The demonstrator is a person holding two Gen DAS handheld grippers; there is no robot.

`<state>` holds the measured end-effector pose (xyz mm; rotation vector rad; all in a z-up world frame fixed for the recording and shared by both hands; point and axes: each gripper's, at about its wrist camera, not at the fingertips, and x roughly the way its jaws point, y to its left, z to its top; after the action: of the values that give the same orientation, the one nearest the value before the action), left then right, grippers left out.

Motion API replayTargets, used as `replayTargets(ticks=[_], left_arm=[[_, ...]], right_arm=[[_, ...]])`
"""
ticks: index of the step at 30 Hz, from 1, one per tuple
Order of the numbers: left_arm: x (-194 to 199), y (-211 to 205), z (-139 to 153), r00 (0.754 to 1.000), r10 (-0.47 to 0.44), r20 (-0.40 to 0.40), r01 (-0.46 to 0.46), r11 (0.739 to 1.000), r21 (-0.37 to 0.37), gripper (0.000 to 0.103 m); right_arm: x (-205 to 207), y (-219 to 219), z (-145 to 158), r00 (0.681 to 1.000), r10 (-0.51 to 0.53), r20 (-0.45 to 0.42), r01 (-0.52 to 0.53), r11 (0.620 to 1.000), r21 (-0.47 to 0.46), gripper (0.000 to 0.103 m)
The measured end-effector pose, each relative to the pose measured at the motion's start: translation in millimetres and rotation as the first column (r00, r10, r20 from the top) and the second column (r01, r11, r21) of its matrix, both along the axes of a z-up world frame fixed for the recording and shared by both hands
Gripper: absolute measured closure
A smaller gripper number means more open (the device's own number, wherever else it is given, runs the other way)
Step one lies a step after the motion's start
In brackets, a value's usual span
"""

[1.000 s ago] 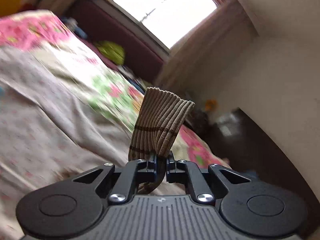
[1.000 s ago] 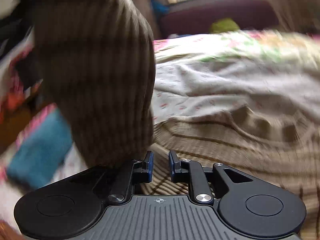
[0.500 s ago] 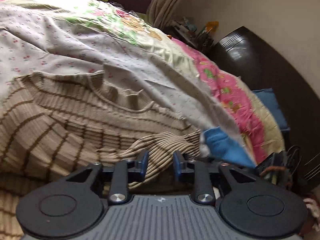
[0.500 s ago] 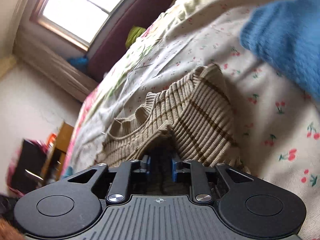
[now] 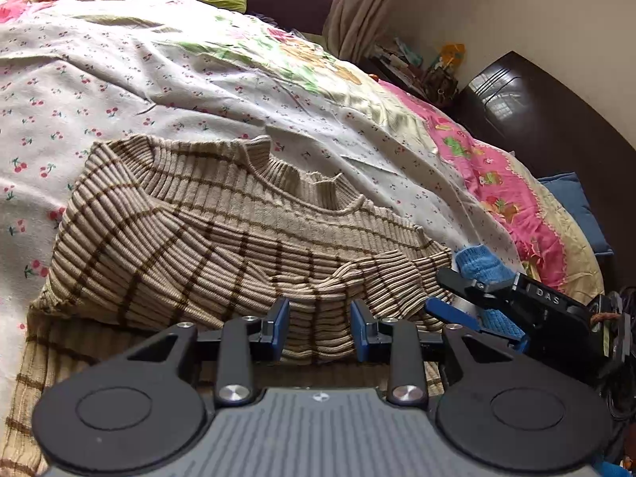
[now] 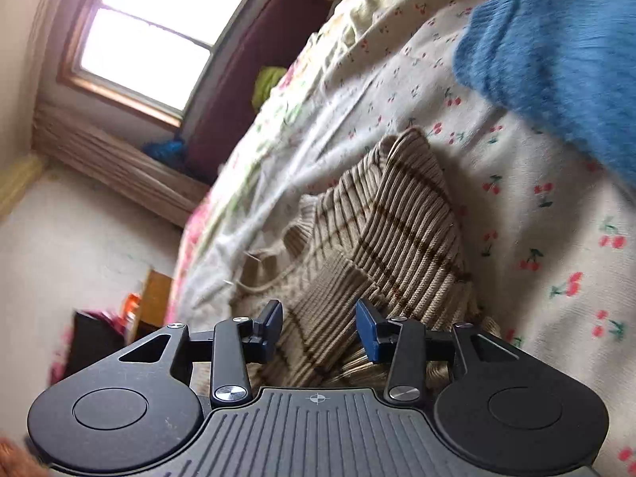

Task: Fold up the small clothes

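A beige ribbed sweater (image 5: 190, 238) with brown stripes lies on the cherry-print bed sheet (image 5: 198, 91), collar to the far side and a sleeve folded across its body. My left gripper (image 5: 320, 324) sits low over the near edge. Its jaws are opening, and the sleeve fabric lies between them without being pressed. In the right wrist view, the sweater (image 6: 397, 218) has a fold lying loose between the opening jaws of my right gripper (image 6: 318, 326). That right gripper (image 5: 439, 290) also shows at the sweater's right edge in the left wrist view.
A blue knitted garment (image 5: 481, 264) lies just right of the sweater, seen large as the blue garment (image 6: 556, 59). A dark headboard (image 5: 536, 119) and a cluttered bedside shelf (image 5: 429, 67) stand to the right. A window (image 6: 159, 39) is beyond the bed.
The left gripper held the sleeve cuff up in the air; it has come down and let go on the sweater. The right gripper has rolled, settled at the sweater's edge and opened.
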<state>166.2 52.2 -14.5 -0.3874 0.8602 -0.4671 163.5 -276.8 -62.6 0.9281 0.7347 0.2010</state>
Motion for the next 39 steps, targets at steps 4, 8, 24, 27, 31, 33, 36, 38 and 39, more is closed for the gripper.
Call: replayTargets(ticks=[4, 8, 24, 27, 31, 33, 36, 38, 39], left_arm=[[0, 1, -4, 1.000, 0.010, 0.002, -0.010, 1.000, 0.028, 0.060], [2, 6, -2, 0.999, 0.039, 0.017, -0.040, 0.998, 0.042, 0.060], [8, 23, -20, 0.987, 0.153, 0.057, -0.155, 0.987, 0.035, 0.060], [9, 27, -23, 0.985, 0.163, 0.059, -0.164, 0.986, 0.015, 0.060], [10, 26, -28, 0.986, 0.155, 0.060, -0.156, 0.988, 0.010, 0.060], [12, 26, -30, 0.986, 0.153, 0.060, -0.154, 0.988, 0.005, 0.060], [13, 28, -32, 0.986, 0.157, 0.054, -0.157, 0.988, -0.006, 0.060], [13, 29, -32, 0.986, 0.160, 0.054, -0.160, 0.987, -0.012, 0.060], [12, 29, -31, 0.985, 0.164, 0.059, -0.164, 0.986, -0.014, 0.060]], right_arm=[[12, 15, 4, 1.000, 0.002, -0.019, -0.003, 0.998, -0.063, 0.079], [2, 7, 15, 0.999, -0.032, 0.013, 0.032, 0.998, -0.057, 0.098], [10, -1, 24, 0.998, 0.060, 0.030, -0.050, 0.963, -0.263, 0.066], [20, 6, 13, 0.995, 0.097, 0.002, -0.092, 0.948, -0.306, 0.066], [26, 17, 18, 0.987, 0.160, 0.011, -0.146, 0.923, -0.357, 0.066], [28, 26, 22, 0.981, 0.196, 0.002, -0.180, 0.902, -0.392, 0.070], [32, 29, 24, 0.976, 0.216, -0.027, -0.209, 0.895, -0.394, 0.094], [28, 25, 32, 0.980, 0.196, -0.015, -0.188, 0.914, -0.359, 0.096], [23, 22, 38, 0.983, 0.181, 0.006, -0.168, 0.923, -0.347, 0.096]])
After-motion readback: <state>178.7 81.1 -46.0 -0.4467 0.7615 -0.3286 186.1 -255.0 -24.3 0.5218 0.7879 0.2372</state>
